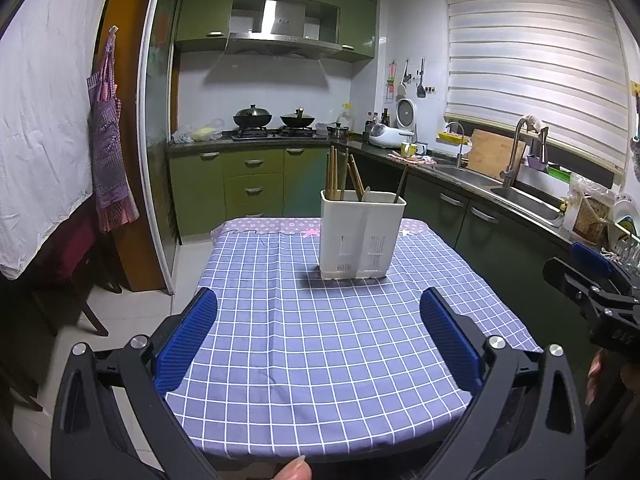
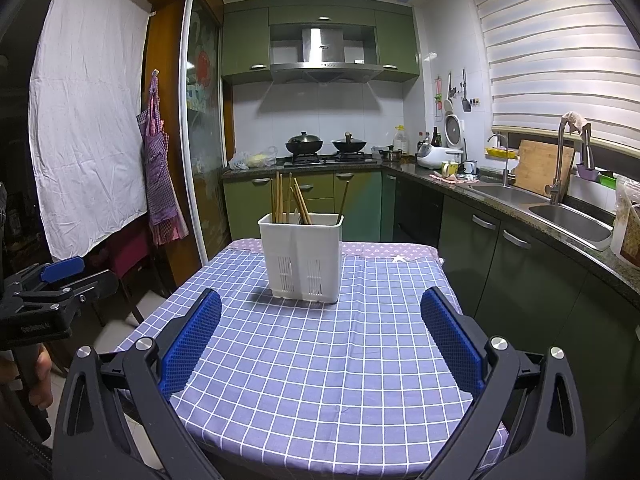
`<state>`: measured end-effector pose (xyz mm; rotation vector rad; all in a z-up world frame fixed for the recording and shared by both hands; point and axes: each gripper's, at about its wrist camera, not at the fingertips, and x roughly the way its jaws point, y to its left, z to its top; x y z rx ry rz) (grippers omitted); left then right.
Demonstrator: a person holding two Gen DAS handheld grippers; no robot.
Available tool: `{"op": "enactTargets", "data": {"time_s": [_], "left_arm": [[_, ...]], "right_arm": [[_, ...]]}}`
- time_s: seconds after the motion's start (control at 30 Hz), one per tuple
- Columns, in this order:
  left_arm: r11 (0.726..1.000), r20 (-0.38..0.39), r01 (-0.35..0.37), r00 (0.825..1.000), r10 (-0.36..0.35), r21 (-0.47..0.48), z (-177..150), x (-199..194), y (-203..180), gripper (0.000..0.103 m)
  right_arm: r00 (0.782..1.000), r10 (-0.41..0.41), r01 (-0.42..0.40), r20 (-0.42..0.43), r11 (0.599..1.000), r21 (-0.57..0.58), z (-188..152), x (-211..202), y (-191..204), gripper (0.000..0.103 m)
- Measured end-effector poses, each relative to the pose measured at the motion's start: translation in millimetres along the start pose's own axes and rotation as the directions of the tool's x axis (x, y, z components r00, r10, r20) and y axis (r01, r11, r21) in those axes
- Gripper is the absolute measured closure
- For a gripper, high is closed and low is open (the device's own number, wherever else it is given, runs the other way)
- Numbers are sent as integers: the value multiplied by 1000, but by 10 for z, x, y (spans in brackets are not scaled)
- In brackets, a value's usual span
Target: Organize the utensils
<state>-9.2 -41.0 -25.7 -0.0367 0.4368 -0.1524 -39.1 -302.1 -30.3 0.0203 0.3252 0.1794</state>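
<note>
We note both grippers poised over the near edge of the checked tablecloth (image 1: 320, 360), neither touching anything. The left gripper (image 1: 319, 300) has its 2 blue pads spread wide with nothing between them; the right gripper (image 2: 321, 302) stands the same, wide open and empty. The white utensil caddy (image 1: 361, 236) sits upright toward the far end of the table, well apart from both sets of jaws and straight ahead along the fingers. In the left wrist view it lies slightly right of centre; in the right wrist view it (image 2: 301, 258) lies slightly left of centre, so we judge it sits between the 2 hands, with neither clearly nearer. The chopsticks (image 1: 334, 174) stand in its left compartment, long axes near vertical, a few leaning; 1 darker utensil (image 1: 401, 184) leans in the right compartment. No loose utensils show on the cloth. Both grippers are held roughly level, pointing forward. We judge any next grasp calls for a forward reach, then a pinch across the upright shafts above the rim.
</note>
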Motion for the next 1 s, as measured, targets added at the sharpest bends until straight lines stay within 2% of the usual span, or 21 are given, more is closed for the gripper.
{"op": "enactTargets", "data": {"time_s": [0.23, 0.4, 0.53, 0.7, 0.8, 0.87, 1.0], "left_arm": [[999, -35, 14, 999, -15, -31, 12, 57, 19, 7], [995, -34, 66, 997, -68, -70, 3, 88, 55, 7], [999, -12, 22, 1000, -23, -45, -10, 95, 31, 7], [1000, -47, -6, 999, 4, -27, -32, 193, 0, 7], [1000, -93, -26, 995, 26, -1, -52, 280, -11, 7], [999, -91, -36, 995, 37, 11, -86, 307, -19, 7], [1000, -108, -22, 994, 23, 2, -114, 403, 20, 7]], "right_arm": [[1000, 3, -3, -4, 1000, 1, -7, 21, -1, 5], [1000, 5, -5, -11, 1000, -4, -62, 45, -23, 5], [1000, 8, -8, -17, 1000, -6, -61, 68, -45, 5], [1000, 11, -11, -22, 1000, -5, -66, 82, -62, 5], [1000, 9, -9, -27, 1000, -4, -69, 104, -84, 5], [1000, 10, -10, -29, 1000, -3, -65, 117, -87, 5], [999, 11, -12, -39, 1000, -3, -85, 146, -104, 5]]}}
